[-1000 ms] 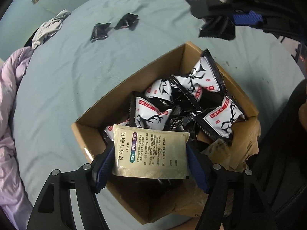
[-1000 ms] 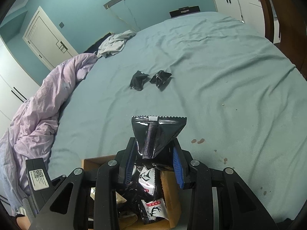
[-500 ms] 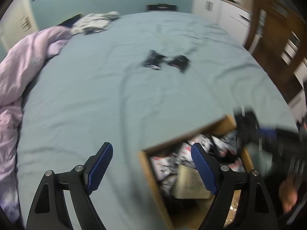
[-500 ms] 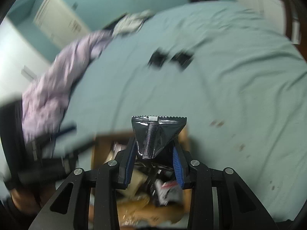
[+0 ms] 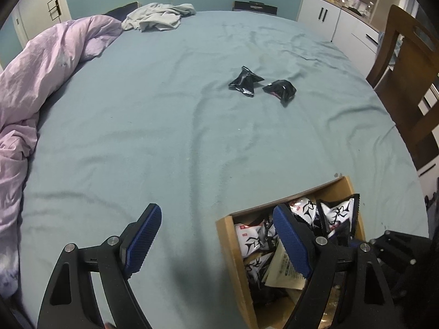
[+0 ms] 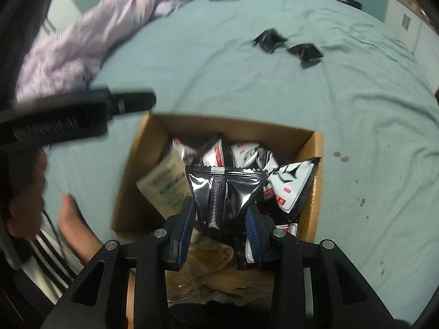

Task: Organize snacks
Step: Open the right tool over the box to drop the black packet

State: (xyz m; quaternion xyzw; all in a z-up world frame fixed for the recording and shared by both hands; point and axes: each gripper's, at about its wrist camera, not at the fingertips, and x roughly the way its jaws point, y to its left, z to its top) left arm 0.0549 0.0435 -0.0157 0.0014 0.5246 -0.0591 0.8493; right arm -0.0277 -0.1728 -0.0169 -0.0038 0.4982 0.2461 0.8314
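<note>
Left wrist view: the two loose black packets point(image 5: 246, 82) lie well apart from the cardboard box point(image 5: 233, 257), so they risk being overlooked; the left gripper point(image 5: 216, 242) gapes wide, empty.

Right wrist view: the right gripper point(image 6: 219, 226) pinches a black foil packet point(image 6: 225, 192) over the box; its slick foil could slip sideways.

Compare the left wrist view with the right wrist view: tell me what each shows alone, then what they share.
Only the left wrist view shows the left tongs open and empty above the sheet, a wooden chair and white cabinets.

Only the right wrist view shows the right tongs shut on a black foil packet, and the person's hand on the other tool.

Both show the cardboard box of snack packets, the beige sachet inside it, two black packets out on the teal sheet, and the lilac duvet.
</note>
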